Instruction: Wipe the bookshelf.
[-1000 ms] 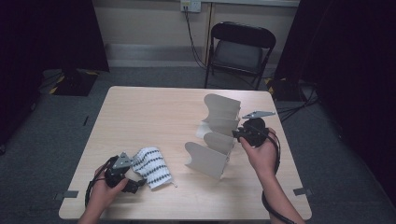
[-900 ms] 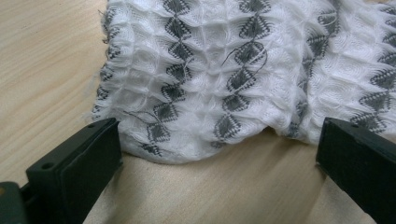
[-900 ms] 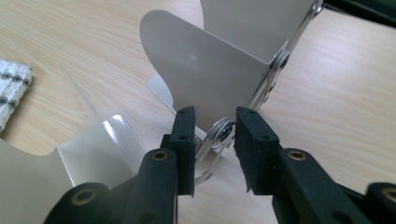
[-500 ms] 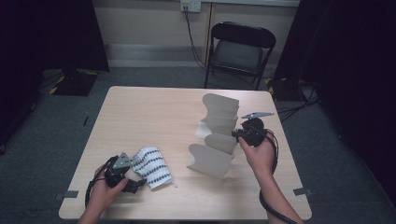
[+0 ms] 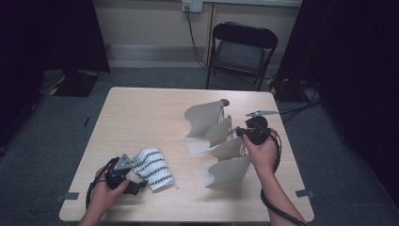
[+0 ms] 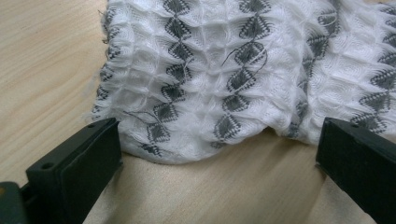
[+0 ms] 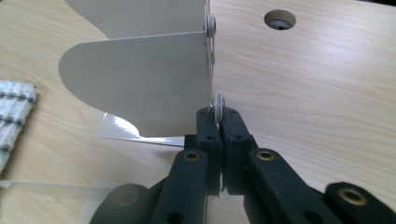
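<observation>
A stand of several curved grey-white sheets (image 5: pixel 207 125), hinged along one riveted edge, stands on the table's right half. My right gripper (image 5: pixel 242 134) is shut on that hinged edge; in the right gripper view its jaws (image 7: pixel 217 114) pinch the thin edge just below a rivet, under a sheet (image 7: pixel 140 84). These jaws have just been closing onto it. A white cloth with dark diamond stripes (image 5: pixel 153 167) lies at the front left. My left gripper (image 5: pixel 136 181) rests beside it, open, with the cloth's near edge (image 6: pixel 233 70) just beyond its fingertips (image 6: pixel 217 158).
The wooden table (image 5: pixel 141 117) has a small round hole (image 5: pixel 226 101) near the stand's far end. A black folding chair (image 5: pixel 242 47) stands behind the table. A corner of the cloth (image 7: pixel 16 116) lies left of the stand in the right gripper view.
The lower sheets of the stand have swung to the right and nearer the front edge. Both hands have stayed where they were, and the cloth has not moved.
</observation>
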Demonstrator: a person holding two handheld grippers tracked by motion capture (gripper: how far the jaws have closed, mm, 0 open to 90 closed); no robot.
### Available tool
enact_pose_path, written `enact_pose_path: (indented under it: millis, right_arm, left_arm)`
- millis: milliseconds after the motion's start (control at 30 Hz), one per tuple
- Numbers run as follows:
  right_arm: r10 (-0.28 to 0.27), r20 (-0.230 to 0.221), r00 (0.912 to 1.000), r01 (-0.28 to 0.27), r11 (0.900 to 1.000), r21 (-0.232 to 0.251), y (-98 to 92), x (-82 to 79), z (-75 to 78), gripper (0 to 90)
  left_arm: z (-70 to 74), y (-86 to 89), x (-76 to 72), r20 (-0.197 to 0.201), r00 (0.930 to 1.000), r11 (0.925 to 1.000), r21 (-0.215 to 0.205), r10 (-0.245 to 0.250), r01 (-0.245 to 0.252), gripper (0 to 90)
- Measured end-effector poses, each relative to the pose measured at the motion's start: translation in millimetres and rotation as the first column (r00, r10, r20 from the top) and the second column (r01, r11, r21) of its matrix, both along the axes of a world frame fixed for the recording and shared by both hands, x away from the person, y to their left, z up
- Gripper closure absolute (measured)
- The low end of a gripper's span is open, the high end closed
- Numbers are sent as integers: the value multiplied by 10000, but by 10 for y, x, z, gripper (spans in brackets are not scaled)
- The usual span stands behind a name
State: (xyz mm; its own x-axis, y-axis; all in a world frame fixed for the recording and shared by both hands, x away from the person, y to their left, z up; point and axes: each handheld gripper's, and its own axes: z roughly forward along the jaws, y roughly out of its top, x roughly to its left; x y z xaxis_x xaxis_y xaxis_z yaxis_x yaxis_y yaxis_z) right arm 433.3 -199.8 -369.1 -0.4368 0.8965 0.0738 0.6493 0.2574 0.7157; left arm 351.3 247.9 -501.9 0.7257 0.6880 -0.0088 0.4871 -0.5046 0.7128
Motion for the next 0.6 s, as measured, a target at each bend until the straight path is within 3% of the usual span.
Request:
enact_pose_path:
  millis: [67,200,367,600]
  right_arm:
    - [22,-194,9998,-17,9996,280,-4,31,-14,859]
    - [90,-240,9997,-84,9996,254,27,90,-19,831]
    - [31,-390,9992,-23,9998,216,76,174,-16,707]
    - [15,-364,9993,-14,10000,28,123,183,0,679]
  left_arm:
    - [0,0,0,2,10000,10000,1,0,0,0]
    - [0,0,0,1,10000,10000,-4,-2,2,0]
    - [2,0,4,4,10000,10000,27,-29,29,0]
    - [2,0,4,0,10000,10000,26,-30,30,0]
